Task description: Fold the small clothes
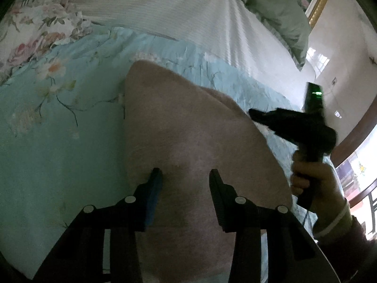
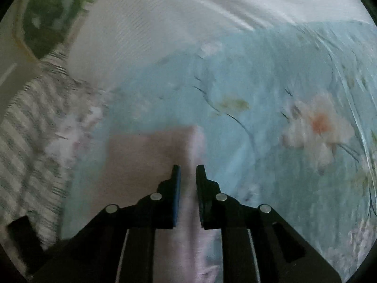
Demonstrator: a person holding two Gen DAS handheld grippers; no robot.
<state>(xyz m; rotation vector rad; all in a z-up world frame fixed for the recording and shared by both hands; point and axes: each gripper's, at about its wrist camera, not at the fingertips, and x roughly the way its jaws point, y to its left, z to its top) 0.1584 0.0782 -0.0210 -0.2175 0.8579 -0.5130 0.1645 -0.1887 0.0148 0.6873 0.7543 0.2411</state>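
Note:
A small pinkish-beige garment (image 1: 188, 127) lies spread on a light-blue floral bedspread (image 1: 47, 141). My left gripper (image 1: 186, 176) hovers open over the garment's near part, jaws wide apart and empty. My right gripper (image 1: 253, 114) shows at the garment's right edge in the left wrist view, held by a hand (image 1: 315, 179). In the right wrist view the right gripper (image 2: 188, 168) has its jaws close together with a narrow gap, and a strip of the pink garment (image 2: 146, 155) runs between them; the view is blurred, so I cannot tell whether the cloth is pinched.
A white ribbed blanket (image 1: 183, 7) and a grey-green pillow (image 1: 278, 14) lie beyond the garment. A pink floral cloth (image 1: 40, 28) sits at the far left. A striped cloth (image 2: 28, 127) lies at the left of the right wrist view. A wall and a window (image 1: 318, 59) stand at the right.

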